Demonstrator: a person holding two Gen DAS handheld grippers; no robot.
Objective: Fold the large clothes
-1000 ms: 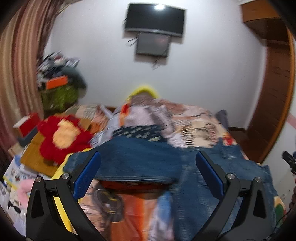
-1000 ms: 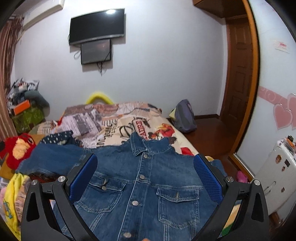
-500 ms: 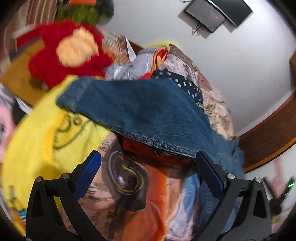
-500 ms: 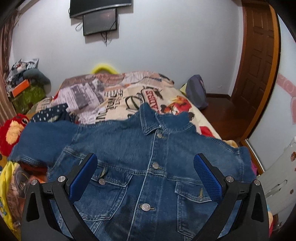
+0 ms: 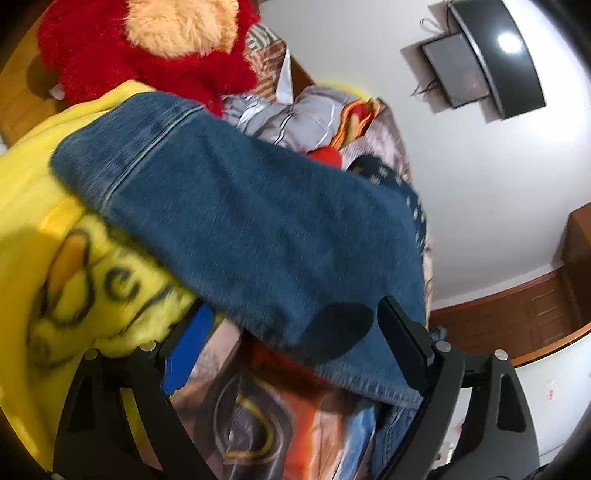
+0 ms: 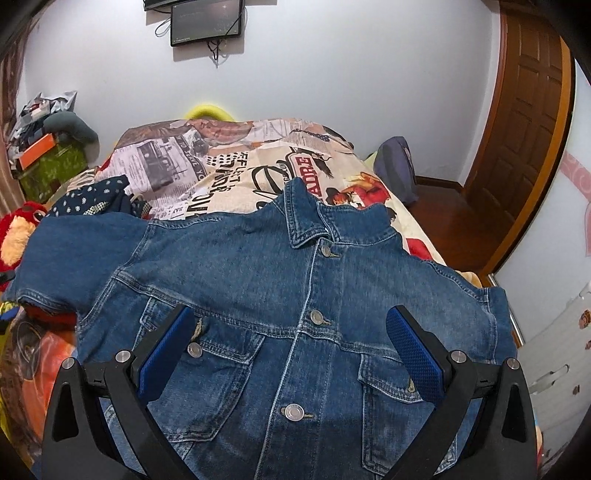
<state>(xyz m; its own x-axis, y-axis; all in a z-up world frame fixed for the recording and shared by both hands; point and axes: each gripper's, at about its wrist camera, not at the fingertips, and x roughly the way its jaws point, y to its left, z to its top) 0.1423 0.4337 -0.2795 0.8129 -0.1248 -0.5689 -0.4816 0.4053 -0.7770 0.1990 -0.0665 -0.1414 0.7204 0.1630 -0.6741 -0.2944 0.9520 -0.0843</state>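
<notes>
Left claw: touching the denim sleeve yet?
Cannot tell. In the left wrist view the sleeve lies between the closing left claw jaws, but blur and overlap hide whether a pad presses it.

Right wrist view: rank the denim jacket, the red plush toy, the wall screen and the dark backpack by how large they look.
1. denim jacket, by far the largest.
2. wall screen, cut by the frame edge.
3. dark backpack, close to the screen, so unsure.
4. red plush toy, mostly out of frame.
</notes>
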